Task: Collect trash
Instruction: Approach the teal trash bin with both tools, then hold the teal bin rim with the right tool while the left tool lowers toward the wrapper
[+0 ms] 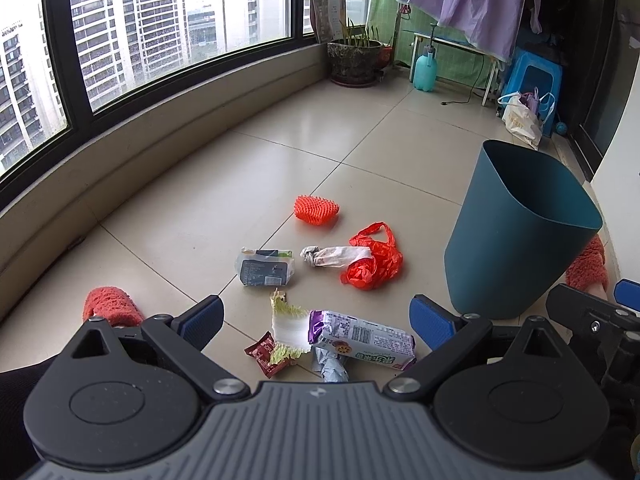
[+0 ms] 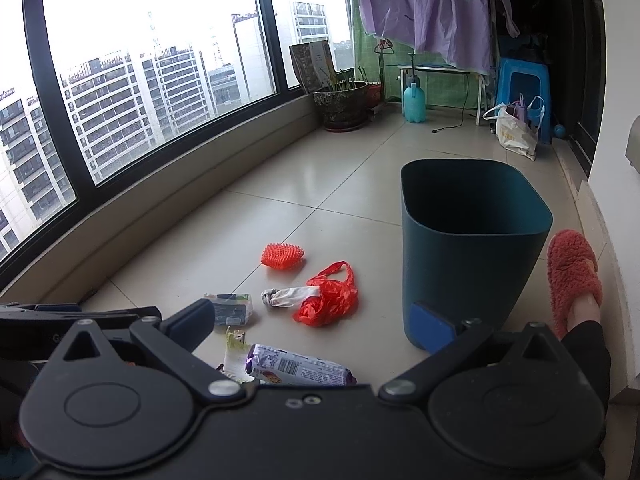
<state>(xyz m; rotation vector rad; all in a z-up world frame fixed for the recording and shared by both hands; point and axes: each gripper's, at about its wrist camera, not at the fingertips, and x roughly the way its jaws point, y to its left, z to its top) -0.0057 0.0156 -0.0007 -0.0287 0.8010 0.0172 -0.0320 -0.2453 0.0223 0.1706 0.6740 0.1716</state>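
**Both grippers spread above the litter beside the bin**

We hold the left gripper (image 1: 316, 316) low over the tiled floor (image 1: 328, 128), its blue-padded fingers (image 1: 206, 314) spread wide and pinching nothing. The right gripper (image 2: 316, 320) hangs the same way, fingers (image 2: 430, 326) spread and empty.

Our landmark is the dark teal bin (image 2: 472, 256), standing upright and open on the floor. Just to its left lies a crumpled red plastic bag (image 2: 328, 298), touching a twisted white paper wad (image 2: 288, 296). Beyond those, farther from us, sits an orange foam net (image 2: 283, 257), apart from the rest. Further left of the bin is a small grey packet (image 1: 265, 267). Nearest us, left of the bin's base, a purple-and-white snack wrapper (image 1: 362, 338) lies beside a torn white-and-green wrapper (image 1: 288, 326) and a small dark red packet (image 1: 266, 354). An orange fuzzy slipper (image 2: 572, 276) rests right of the bin.
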